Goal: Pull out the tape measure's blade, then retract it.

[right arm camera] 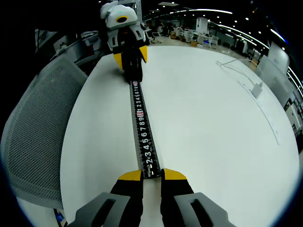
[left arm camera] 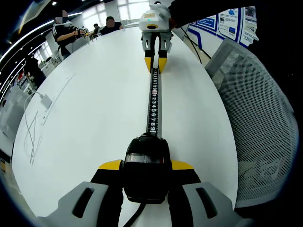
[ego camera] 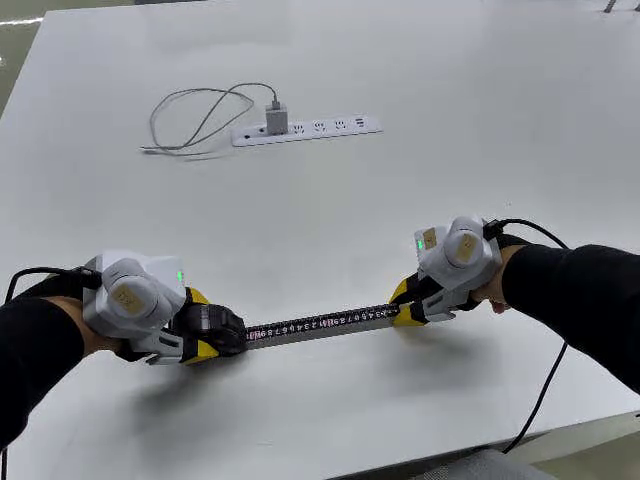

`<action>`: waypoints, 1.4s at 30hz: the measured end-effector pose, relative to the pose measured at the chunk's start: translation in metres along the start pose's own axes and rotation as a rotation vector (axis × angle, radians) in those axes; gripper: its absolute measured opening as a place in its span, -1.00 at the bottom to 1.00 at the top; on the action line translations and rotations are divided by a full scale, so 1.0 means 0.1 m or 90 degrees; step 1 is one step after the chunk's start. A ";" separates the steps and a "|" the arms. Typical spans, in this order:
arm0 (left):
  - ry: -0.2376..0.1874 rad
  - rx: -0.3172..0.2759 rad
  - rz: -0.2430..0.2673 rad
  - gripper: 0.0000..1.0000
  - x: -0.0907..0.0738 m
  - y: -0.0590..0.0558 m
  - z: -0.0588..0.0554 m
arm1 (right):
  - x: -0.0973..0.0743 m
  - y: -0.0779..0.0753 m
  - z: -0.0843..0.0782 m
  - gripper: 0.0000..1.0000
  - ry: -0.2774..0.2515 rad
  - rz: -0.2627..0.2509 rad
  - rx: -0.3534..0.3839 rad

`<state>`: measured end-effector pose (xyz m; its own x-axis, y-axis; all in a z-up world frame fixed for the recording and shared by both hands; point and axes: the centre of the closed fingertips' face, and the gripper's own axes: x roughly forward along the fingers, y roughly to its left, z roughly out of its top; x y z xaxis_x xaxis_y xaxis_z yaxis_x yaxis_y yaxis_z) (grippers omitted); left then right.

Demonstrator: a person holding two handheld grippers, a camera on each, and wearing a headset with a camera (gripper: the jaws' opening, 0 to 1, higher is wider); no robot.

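Note:
A black tape measure case (ego camera: pixel 215 328) sits on the white table (ego camera: pixel 420 170), and my left gripper (ego camera: pixel 205 325) is shut on it from both sides. In the left gripper view the case (left arm camera: pixel 147 172) fills the gap between the yellow-tipped fingers (left arm camera: pixel 111 165). The blade (ego camera: pixel 320 323) is drawn out to the right, flat along the table, showing numbers past 9. My right gripper (ego camera: pixel 402 306) is shut on the blade's end. In the right gripper view the blade (right arm camera: pixel 142 123) runs from that gripper (right arm camera: pixel 151 176) to the far left gripper (right arm camera: pixel 128 52).
A white power strip (ego camera: pixel 305 128) with a plugged-in charger and a looped cable (ego camera: pixel 195 115) lies at the back of the table. A grey mesh chair (left arm camera: pixel 255 118) stands beside the table's near edge. People (left arm camera: pixel 111 23) sit at the far end.

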<state>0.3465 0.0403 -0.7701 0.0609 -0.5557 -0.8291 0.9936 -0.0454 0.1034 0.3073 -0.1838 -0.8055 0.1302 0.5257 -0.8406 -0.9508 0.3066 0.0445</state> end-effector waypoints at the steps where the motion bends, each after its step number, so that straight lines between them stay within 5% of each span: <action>1: 0.000 0.000 0.000 -0.38 0.00 0.00 0.00 | 0.00 0.00 0.00 -0.81 0.000 0.000 0.000; 42: 0.008 0.002 0.007 -0.38 0.00 -0.01 0.00 | -0.09 -0.01 -0.10 -0.81 -0.001 -0.002 0.011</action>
<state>0.3459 0.0403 -0.7698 0.0731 -0.5460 -0.8346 0.9926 -0.0418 0.1143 0.3042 -0.1970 -0.8031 0.1329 0.5256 -0.8403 -0.9453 0.3219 0.0518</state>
